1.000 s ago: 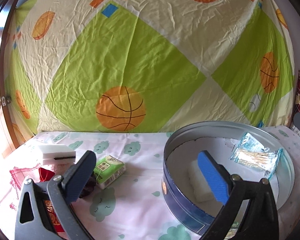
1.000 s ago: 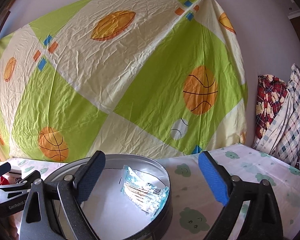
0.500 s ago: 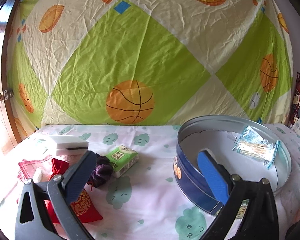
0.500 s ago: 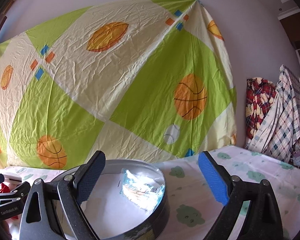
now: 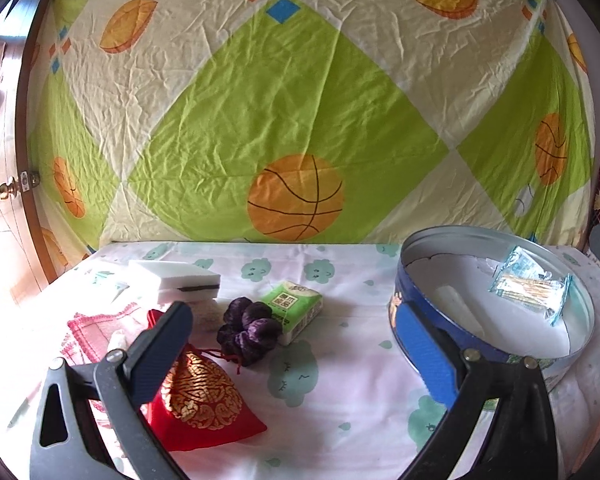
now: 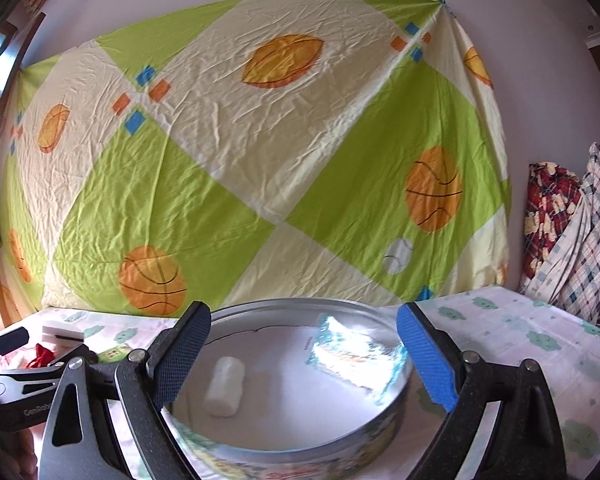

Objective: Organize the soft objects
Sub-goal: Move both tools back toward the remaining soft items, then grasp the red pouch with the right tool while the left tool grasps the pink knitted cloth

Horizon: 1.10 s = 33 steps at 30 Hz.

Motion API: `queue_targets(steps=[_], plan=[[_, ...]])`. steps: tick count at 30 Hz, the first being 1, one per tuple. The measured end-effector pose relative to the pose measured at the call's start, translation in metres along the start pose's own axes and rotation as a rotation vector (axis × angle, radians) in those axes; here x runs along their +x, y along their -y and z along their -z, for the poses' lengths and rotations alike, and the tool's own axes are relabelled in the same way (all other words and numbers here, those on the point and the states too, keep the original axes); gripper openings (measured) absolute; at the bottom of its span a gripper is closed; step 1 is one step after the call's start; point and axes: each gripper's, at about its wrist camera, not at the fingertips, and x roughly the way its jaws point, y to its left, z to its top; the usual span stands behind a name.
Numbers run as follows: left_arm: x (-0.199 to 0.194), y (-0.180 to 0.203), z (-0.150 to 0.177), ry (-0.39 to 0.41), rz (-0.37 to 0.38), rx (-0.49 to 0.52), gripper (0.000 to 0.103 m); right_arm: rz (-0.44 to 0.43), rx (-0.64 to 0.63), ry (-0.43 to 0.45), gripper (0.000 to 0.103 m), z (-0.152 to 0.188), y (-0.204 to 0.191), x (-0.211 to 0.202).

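The left gripper (image 5: 296, 354) is drawing back toward 6 o'clock from the tin (image 5: 496, 344), bringing the red pouch (image 5: 204, 396) and scrunchie (image 5: 249, 330) into view at 8 o'clock.

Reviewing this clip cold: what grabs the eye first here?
The basketball-print sheet hung across the back wall dominates. On the bed, the round blue tin sits right, holding a clear packet and a white roll. A red pouch and purple scrunchie lie left.
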Motion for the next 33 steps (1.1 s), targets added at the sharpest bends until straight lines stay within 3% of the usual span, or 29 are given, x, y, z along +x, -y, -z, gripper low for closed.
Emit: queue_targets(steps=[17, 33], plan=[[0.006, -0.078, 0.001, 0.006, -0.073, -0.018, 0.103, -0.178, -0.042, -0.081, 0.095, 0.012, -0.093, 0.004], [0.026, -0.178, 0.002, -0.035, -0.213, -0.146, 0.103, -0.355, -0.099, -0.195, 0.095, 0.023, -0.167, 0.010]])
